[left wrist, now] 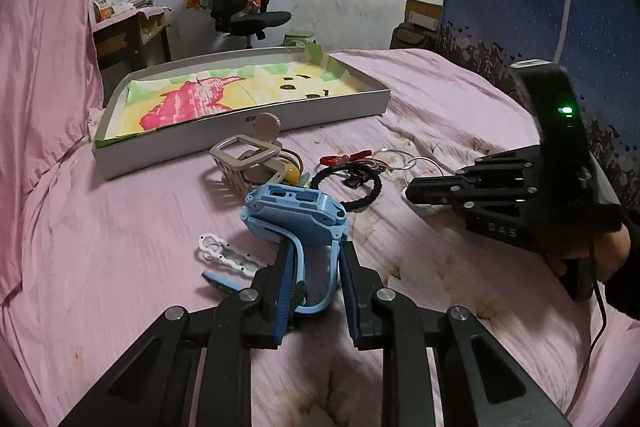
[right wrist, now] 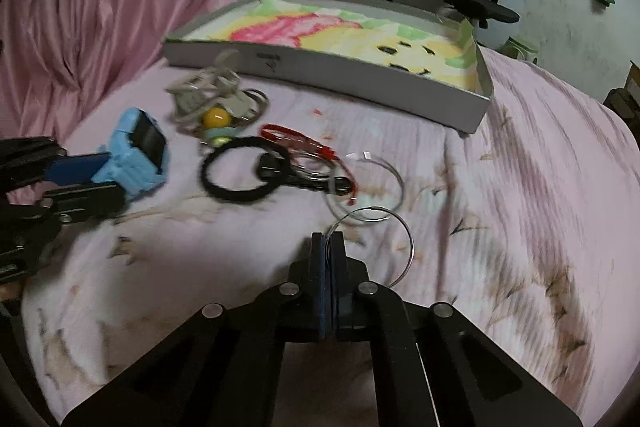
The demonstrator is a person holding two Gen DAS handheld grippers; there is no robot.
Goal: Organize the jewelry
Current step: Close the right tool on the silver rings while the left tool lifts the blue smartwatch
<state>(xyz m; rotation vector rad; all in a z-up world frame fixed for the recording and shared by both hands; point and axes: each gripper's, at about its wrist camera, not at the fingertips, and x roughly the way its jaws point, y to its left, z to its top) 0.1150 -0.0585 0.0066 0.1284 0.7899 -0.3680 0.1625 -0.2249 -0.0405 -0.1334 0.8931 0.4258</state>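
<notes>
A blue watch (left wrist: 294, 211) is tilted up off the pink bedspread, its strap pinched between the pads of my left gripper (left wrist: 316, 261). In the right wrist view that gripper (right wrist: 102, 177) comes in from the left with the watch (right wrist: 136, 155). My right gripper (right wrist: 328, 241) is shut on a thin silver ring (right wrist: 408, 247) that sticks out to its right. In the left wrist view it (left wrist: 412, 189) hangs low at the right. Between the grippers lie a black bracelet (right wrist: 236, 171), a red cord bracelet (right wrist: 296, 141) and a silver bangle (right wrist: 394, 175).
A shallow grey box (left wrist: 240, 131) lined with a colourful drawing lies behind the pile. Near it are a beige watch (left wrist: 248, 155) and a yellow bead (right wrist: 216, 117). A white chain piece (left wrist: 224, 255) lies left of my fingers. Pink curtain on the left, a chair (left wrist: 240, 3) beyond the bed.
</notes>
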